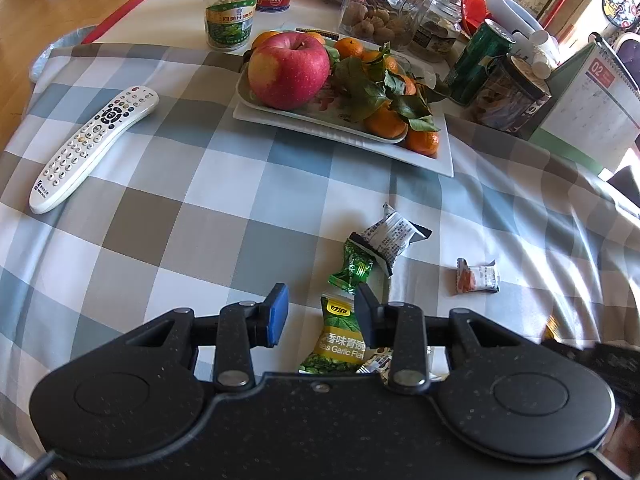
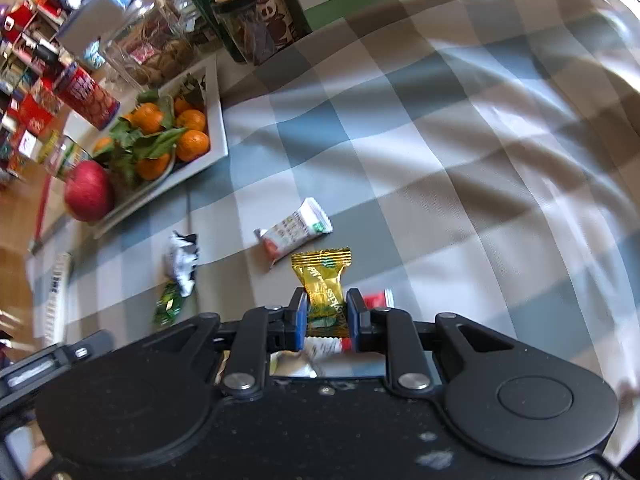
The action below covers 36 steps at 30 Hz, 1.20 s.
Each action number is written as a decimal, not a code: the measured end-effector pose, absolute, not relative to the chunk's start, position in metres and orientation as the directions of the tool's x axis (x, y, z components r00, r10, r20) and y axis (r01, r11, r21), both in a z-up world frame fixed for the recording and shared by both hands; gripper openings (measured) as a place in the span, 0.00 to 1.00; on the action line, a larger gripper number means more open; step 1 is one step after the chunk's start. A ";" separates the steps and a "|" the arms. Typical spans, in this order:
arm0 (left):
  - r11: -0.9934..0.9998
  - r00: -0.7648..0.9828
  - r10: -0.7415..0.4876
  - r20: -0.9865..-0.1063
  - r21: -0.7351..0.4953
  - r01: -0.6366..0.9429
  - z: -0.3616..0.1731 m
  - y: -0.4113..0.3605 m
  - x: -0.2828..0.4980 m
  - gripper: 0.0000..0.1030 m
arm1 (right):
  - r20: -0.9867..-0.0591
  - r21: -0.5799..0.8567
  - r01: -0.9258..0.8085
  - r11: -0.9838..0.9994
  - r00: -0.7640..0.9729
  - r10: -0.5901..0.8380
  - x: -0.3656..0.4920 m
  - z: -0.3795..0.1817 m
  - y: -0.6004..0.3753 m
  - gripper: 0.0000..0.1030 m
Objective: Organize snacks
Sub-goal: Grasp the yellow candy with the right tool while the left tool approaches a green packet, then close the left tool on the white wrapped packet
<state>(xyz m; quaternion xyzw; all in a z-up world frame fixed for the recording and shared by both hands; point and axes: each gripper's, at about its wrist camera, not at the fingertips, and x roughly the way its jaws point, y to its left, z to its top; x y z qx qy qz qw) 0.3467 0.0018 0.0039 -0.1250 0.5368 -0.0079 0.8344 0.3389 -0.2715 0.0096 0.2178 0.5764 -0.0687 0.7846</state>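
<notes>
Now my right tool (image 2: 326, 314) is clamped on a gold candy (image 2: 323, 285), the blue pads pressing its sides just below the middle, with the upper crimped end sticking out past the tips. It looks lifted a little off the checked cloth (image 2: 460, 160) that covers the worktop, though I can't be sure of the gap. My left tool (image 1: 321, 312) hangs part open and holds nothing; a green pea packet (image 1: 340, 344) lies on the cloth below it, showing between the jaws with no pad touching it.

I judge the candy to be very light, with a crinkly, slick foil wrapper around a small hard middle. The thick centre is the place to pinch; the flat crimped ends would fold or slip out.

It is shiny yellow-gold with green print and ridged seals at both ends. Other snacks are scattered on the near cloth: a white bar (image 2: 296, 229) just beyond it, a black-and-white wrapper (image 2: 183, 262) and a green sweet (image 2: 168, 305) off to the left, a red-and-white wrapper (image 2: 378, 300) just right of the tool. Far left stands the fruit tray (image 2: 218, 128) with oranges and an apple (image 2: 89, 191).
</notes>
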 end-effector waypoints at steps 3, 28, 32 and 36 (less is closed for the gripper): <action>0.972 0.424 -0.145 -0.894 -0.210 -0.109 0.003 -0.001 0.347 0.45 | -0.930 0.297 0.373 0.879 0.323 0.177 0.326 0.023 -0.271 0.21; 0.989 0.552 -0.109 -0.827 -0.034 0.144 -0.018 -0.064 0.360 0.45 | -0.922 0.278 0.393 0.877 0.365 0.128 0.310 0.039 -0.269 0.21; 0.980 0.532 -0.127 -0.837 -0.024 0.196 -0.023 -0.076 0.375 0.46 | -0.922 0.325 0.408 0.853 0.336 0.191 0.314 0.033 -0.274 0.21; 0.984 0.508 -0.112 -0.854 -0.025 0.175 -0.033 -0.081 0.393 0.46 | -0.925 0.328 0.412 0.850 0.324 0.200 0.317 0.030 -0.270 0.21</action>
